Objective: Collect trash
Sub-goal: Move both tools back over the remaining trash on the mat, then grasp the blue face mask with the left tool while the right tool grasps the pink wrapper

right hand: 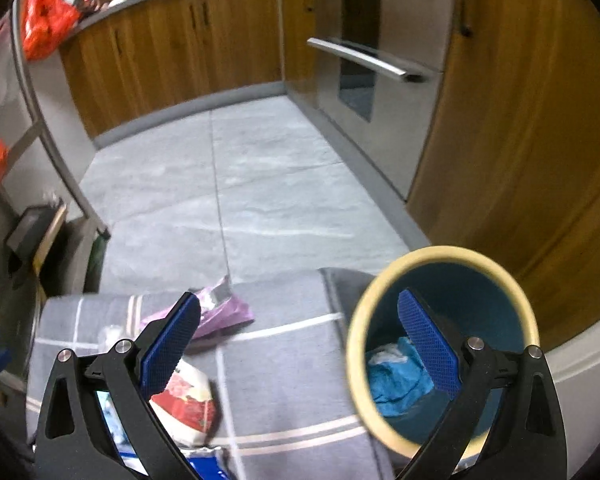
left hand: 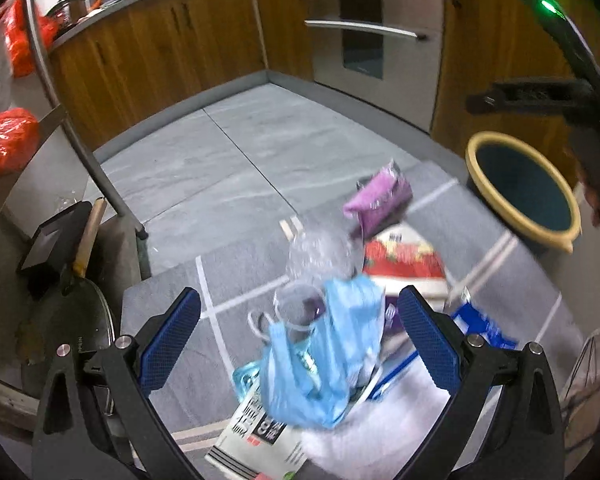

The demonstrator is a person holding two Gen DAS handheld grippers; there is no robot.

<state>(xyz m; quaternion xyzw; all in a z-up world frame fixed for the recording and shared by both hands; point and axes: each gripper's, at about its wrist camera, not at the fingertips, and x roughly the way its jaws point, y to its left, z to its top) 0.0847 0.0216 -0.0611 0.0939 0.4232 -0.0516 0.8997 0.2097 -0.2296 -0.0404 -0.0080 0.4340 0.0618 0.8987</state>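
Between the spread fingers of the left gripper [left hand: 300, 328], a heap of trash on a grey striped mat [left hand: 236, 280]: a blue face mask [left hand: 332, 352] draped over a clear plastic cup [left hand: 296, 308], a crumpled clear bottle [left hand: 320, 256] just beyond, a newspaper [left hand: 256, 436] near the finger bases, a red-and-white packet [left hand: 400, 260] and a purple wrapper [left hand: 380, 200] farther ahead. Jaws wide apart, gripping nothing, though whether the pads touch the heap cannot be told. Ahead and right of the right-hand finger, a bin [left hand: 524, 188] with a cream rim, its inside dark from this view. Only from the right wrist: blue crumpled trash [right hand: 396, 380] with something white at the bin's bottom, seen past the right gripper [right hand: 300, 328], likewise wide open and empty, one finger over the bin [right hand: 440, 256] mouth. Same purple wrapper [right hand: 220, 312] and red packet [right hand: 188, 400] by the other finger, half hidden behind it. Mask and cup out of this view. Everything motion-blurred; print on the packets unreadable. Other gripper cut off at the left view's right edge.
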